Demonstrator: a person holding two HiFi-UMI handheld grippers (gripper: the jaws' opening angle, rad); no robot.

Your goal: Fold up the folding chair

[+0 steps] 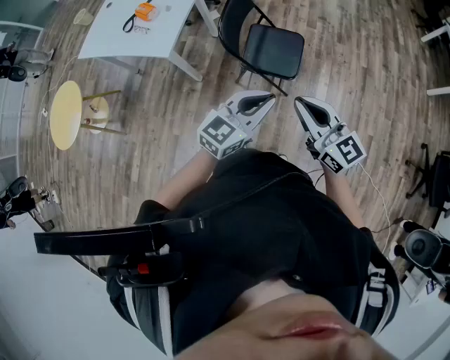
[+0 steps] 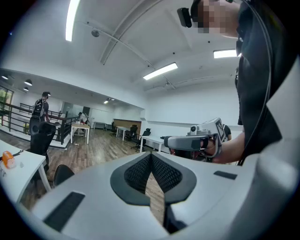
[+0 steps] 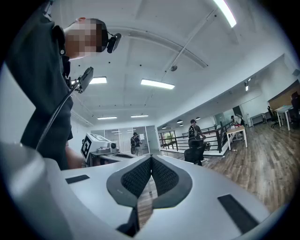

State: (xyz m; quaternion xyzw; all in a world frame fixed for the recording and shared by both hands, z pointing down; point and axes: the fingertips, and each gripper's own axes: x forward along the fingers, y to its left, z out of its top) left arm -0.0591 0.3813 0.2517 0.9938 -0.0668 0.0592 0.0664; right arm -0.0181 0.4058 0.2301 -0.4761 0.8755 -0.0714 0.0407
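Note:
The black folding chair (image 1: 271, 49) stands unfolded on the wooden floor just ahead of me, seat flat and curved back toward the white table. My left gripper (image 1: 266, 99) is held level a little short of the chair, jaws shut on nothing; its own view shows the pads (image 2: 151, 159) meeting. My right gripper (image 1: 299, 104) hangs beside it, also shut and empty, pads (image 3: 151, 161) together. Both tips angle slightly toward each other, so the right gripper (image 2: 197, 140) shows in the left gripper view and the left gripper (image 3: 96, 146) in the right gripper view. Neither touches the chair.
A white table (image 1: 112, 31) with an orange object (image 1: 144, 12) stands to the chair's left. A round yellow stool (image 1: 67, 114) lies further left. Office chairs (image 1: 432, 176) and gear sit at the right edge. People stand by a railing (image 3: 211, 138) far off.

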